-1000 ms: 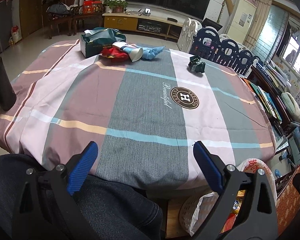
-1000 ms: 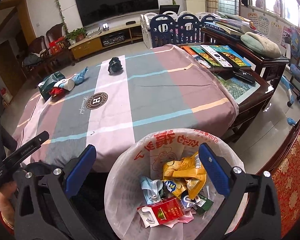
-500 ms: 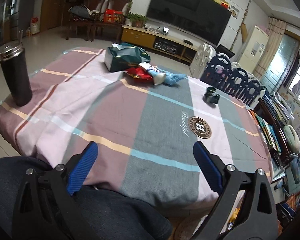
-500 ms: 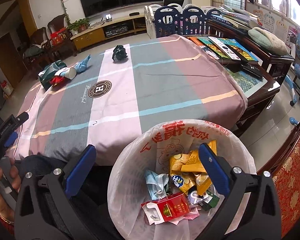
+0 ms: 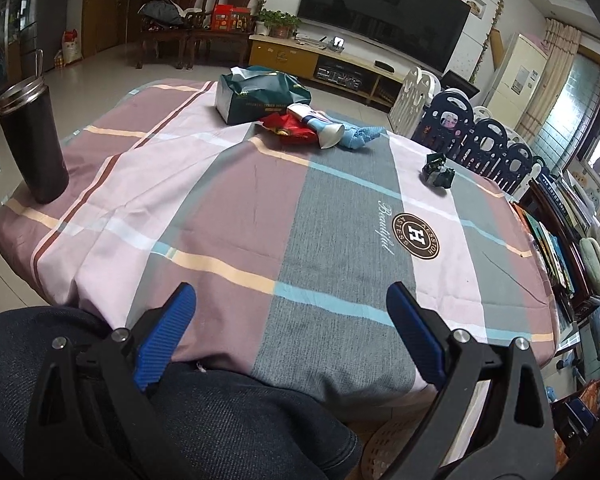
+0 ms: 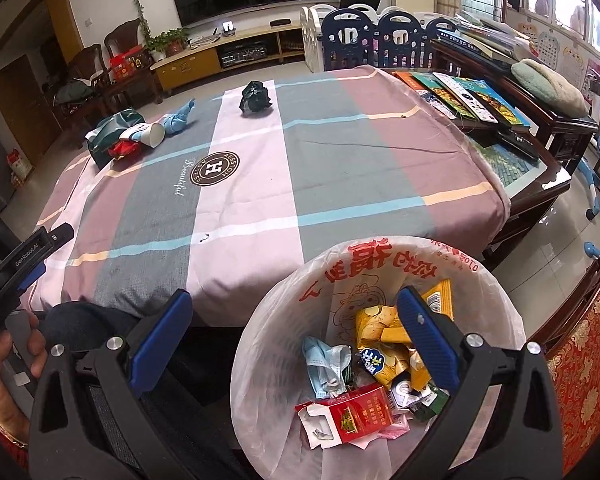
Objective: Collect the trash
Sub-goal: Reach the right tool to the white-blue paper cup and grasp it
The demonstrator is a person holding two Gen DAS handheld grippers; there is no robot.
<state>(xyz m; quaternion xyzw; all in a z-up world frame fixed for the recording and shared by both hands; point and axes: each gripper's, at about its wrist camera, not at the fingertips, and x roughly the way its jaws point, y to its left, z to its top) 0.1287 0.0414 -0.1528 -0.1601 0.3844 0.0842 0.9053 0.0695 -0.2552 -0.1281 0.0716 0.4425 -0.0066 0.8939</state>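
Note:
Trash lies at the far end of the striped tablecloth point(image 5: 240, 216): a red wrapper point(image 5: 290, 130), a tipped paper cup point(image 5: 320, 128), a blue mask point(image 5: 358, 136) and a crumpled dark green wrapper point(image 5: 437, 170). My left gripper point(image 5: 290, 334) stands open at the near table edge, above a knee, holding nothing. My right gripper point(image 6: 296, 334) hangs open and empty over the lined trash bin point(image 6: 496, 292), which holds a red carton point(image 6: 356, 414), yellow packets point(image 6: 380, 328) and a mask point(image 6: 324, 364). The far trash also shows in the right wrist view: paper cup point(image 6: 150, 134), dark wrapper point(image 6: 254, 96).
A black steel tumbler point(image 5: 34, 142) stands at the table's left edge. A green tissue box point(image 5: 260, 96) sits behind the far trash. A dark side table point(image 6: 520, 128) with books stands right of the table. A hand point(image 6: 0, 384) holds the left gripper's handle.
The left gripper has swung left and up, so the tumbler and far trash sit more centrally and the bin has left its view. The right gripper has shifted slightly over the bin.

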